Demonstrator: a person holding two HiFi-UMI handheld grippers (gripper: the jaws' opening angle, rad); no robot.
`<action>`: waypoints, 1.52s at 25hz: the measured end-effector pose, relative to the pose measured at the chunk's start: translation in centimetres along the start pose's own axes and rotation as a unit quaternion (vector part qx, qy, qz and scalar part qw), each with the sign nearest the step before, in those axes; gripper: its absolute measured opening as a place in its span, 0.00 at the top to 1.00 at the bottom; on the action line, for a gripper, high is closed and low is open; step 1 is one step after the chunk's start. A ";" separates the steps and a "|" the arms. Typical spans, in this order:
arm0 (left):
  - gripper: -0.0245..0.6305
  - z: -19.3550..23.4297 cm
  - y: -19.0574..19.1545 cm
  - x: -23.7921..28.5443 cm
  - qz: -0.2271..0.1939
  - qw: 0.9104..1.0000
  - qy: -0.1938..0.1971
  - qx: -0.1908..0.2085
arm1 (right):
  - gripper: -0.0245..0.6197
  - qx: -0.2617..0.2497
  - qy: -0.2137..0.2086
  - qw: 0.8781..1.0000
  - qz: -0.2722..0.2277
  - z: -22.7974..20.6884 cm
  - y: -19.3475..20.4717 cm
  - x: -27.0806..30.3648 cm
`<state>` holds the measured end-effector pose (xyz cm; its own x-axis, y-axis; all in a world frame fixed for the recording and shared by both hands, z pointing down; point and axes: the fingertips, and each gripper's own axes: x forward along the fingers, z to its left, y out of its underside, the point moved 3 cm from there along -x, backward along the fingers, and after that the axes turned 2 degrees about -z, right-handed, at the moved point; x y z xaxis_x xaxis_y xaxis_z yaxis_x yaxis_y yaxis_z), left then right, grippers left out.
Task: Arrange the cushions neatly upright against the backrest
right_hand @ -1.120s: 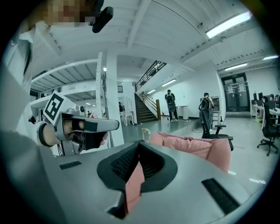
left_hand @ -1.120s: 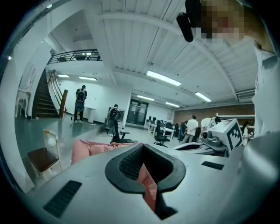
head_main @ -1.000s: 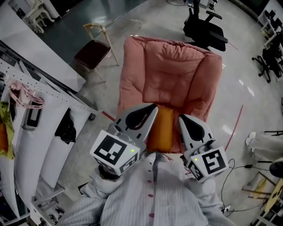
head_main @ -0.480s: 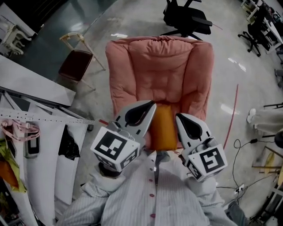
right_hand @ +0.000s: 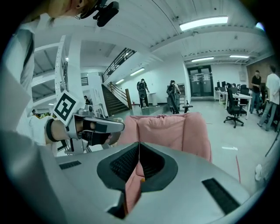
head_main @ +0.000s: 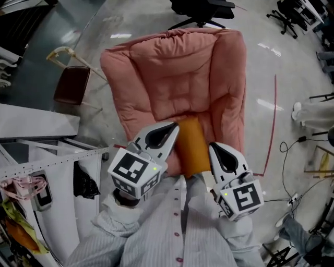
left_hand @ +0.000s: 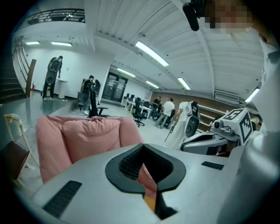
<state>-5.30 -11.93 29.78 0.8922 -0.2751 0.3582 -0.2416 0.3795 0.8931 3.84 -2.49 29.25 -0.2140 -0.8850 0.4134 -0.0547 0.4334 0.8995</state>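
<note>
A pink padded armchair (head_main: 172, 78) fills the middle of the head view, its backrest toward the top. An orange cushion (head_main: 190, 143) lies flat on the seat, partly hidden by the grippers. My left gripper (head_main: 173, 126) hangs over the cushion's left edge, shut with nothing in it. My right gripper (head_main: 213, 147) is at the cushion's right edge, also shut and holding nothing. In the left gripper view the shut left gripper (left_hand: 143, 148) points at the pink armchair (left_hand: 83, 140). The right gripper view shows the right gripper (right_hand: 139, 146) shut, with the armchair (right_hand: 168, 129) ahead.
A wooden chair with a dark red seat (head_main: 70, 83) stands left of the armchair. A black office chair (head_main: 201, 8) is behind it. White racks and boards (head_main: 42, 156) line the left. A red floor line (head_main: 271, 130) and cables (head_main: 292, 156) lie to the right. People stand far back (left_hand: 54, 76).
Both grippers have sunk toward the seat and tilted down, still shut. The armchair now looks larger and closer in the head view.
</note>
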 end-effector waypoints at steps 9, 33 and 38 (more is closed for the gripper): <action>0.95 2.2 9.0 5.8 0.086 0.996 0.036 -0.003 | 0.94 0.044 0.037 0.996 0.075 -2.1 9.1 0.6; 0.70 7.5 29.9 15.3 0.239 0.970 0.033 -0.018 | 0.75 0.204 0.073 0.947 0.237 -8.6 36.6 1.6; 0.65 8.9 32.6 16.7 0.274 0.961 0.035 -0.005 | 0.73 0.225 0.082 0.932 0.273 -9.1 41.5 1.2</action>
<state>-1.68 -12.04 67.30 0.6560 0.0278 0.7542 -0.6784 0.4596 0.5732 10.16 12.92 68.33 -0.1798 -0.5098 0.8413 -0.3927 0.8213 0.4137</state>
